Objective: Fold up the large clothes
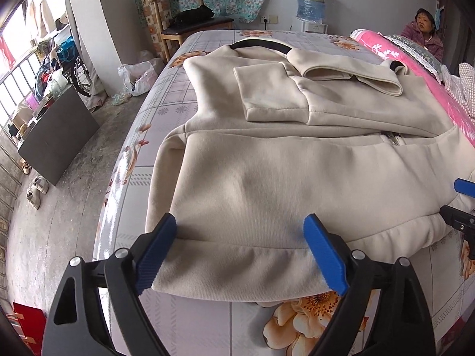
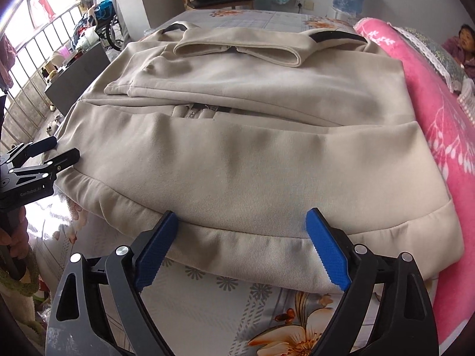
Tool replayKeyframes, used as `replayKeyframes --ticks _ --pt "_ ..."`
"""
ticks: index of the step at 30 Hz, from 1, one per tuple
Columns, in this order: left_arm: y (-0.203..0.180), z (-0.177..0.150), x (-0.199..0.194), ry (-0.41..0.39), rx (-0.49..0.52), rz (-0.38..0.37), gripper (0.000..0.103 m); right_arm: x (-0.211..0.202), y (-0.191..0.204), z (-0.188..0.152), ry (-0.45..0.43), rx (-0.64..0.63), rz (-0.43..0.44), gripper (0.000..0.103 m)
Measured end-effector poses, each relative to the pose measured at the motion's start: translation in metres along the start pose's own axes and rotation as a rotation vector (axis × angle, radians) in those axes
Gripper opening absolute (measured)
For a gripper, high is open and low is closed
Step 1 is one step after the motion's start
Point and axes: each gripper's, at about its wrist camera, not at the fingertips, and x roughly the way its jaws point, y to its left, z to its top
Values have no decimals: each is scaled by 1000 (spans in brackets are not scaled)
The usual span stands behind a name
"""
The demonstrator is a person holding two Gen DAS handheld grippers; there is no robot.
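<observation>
Your left gripper (image 1: 240, 249) and right gripper (image 2: 242, 247) stood apart at the jacket's (image 1: 297, 172) six-o'clock hem (image 2: 252, 255); thick, soft, heavyish fleece—pinch that band.

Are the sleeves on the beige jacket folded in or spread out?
Folded in: both sleeves lie across the beige jacket, cuffs on its upper half.
</observation>
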Motion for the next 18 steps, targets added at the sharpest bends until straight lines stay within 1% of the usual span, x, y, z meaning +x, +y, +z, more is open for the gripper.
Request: replayKeyframes --ticks 5,8,11,13,16,18 --pt "3 -1 -2 -19 -11 -23 86 0 0 0 0 6 3 85" --pt "15 -5 -14 -84 -55 -72 86 0 -1 -1 -2 3 6 85" --pt "35 -8 -32 -155 -114 -120 86 -1 -3 0 5 6 20 85" --pt "51 -10 -40 -172 -163 -161 85 -3 -5 2 8 15 33 85" --pt "71 -10 -47 -188 -215 -212 78 -10 -6 3 -15 21 56 84" --pt "77 -8 -46 -183 -230 -239 70 -13 -5 5 -35 7 56 84"
